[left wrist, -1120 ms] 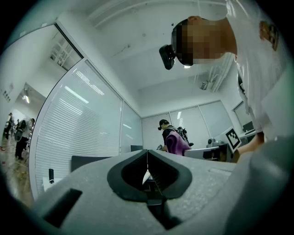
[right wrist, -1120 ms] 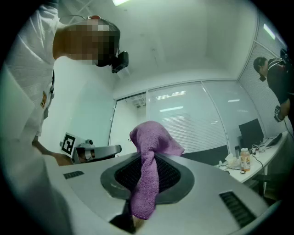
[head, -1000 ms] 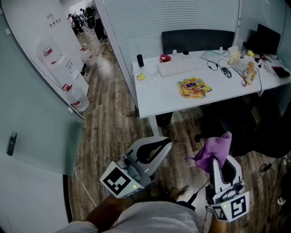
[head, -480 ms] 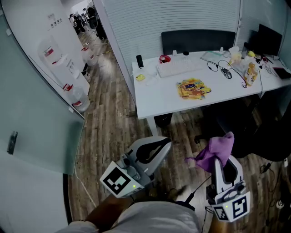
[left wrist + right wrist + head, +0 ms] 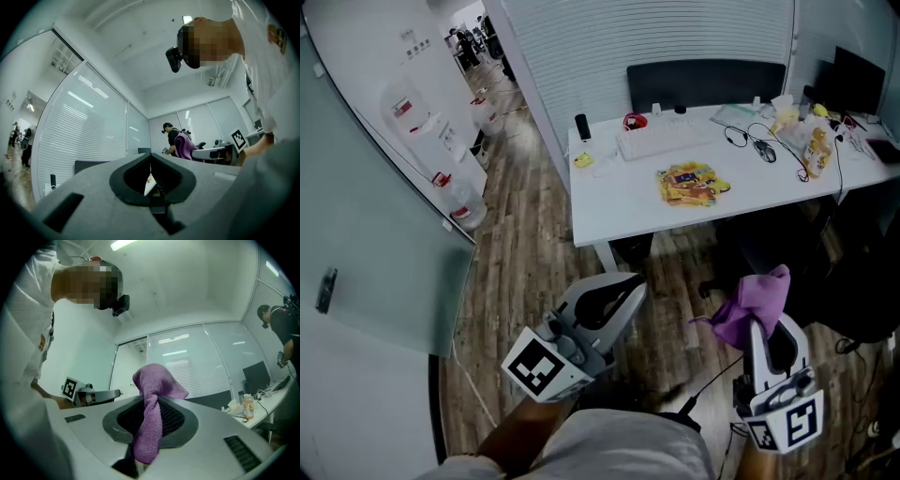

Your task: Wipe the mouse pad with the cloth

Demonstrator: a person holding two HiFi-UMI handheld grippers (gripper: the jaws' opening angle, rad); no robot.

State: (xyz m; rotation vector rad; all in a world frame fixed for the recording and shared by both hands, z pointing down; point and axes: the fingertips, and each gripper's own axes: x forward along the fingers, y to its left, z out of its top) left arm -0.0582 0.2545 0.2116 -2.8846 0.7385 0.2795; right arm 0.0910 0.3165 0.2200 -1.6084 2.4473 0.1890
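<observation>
- Right gripper [image 5: 766, 330]: jaws pinched on the cloth [image 5: 751, 306]. The purple cloth sticks up out of the tips in a bunch, with a tail hanging back through the jaw hollow [image 5: 149, 427].
- Left gripper [image 5: 630, 284]: jaws pressed together, nothing between them. Only a thin slit shows in the left gripper view [image 5: 150, 158].
- Pad [image 5: 691, 181]: judged to be the colourful flat sheet on the white desk [image 5: 619, 211], near the front edge and just in front of the keyboard [image 5: 661, 141]. The mouse [image 5: 766, 150] lies off to its right. I cannot confirm that it is the pad and not a printed packet.
- Key relation: the pad lies ahead of both grippers and well apart from them, with bare floor between. It is slightly left of the right gripper's line. Its long axis runs roughly along the desk edge, crosswise to the approach.
- Judgement: the right gripper has the cloth, so it does the reach. A step up to the desk is needed first, and a dark chair [image 5: 769, 253] stands on that side.
- Against 1.0 s ago: the desk and pad have slid slightly left in the head view. Both grippers sit much as they were and the grip on the cloth is unchanged. Wiping has not started.
</observation>
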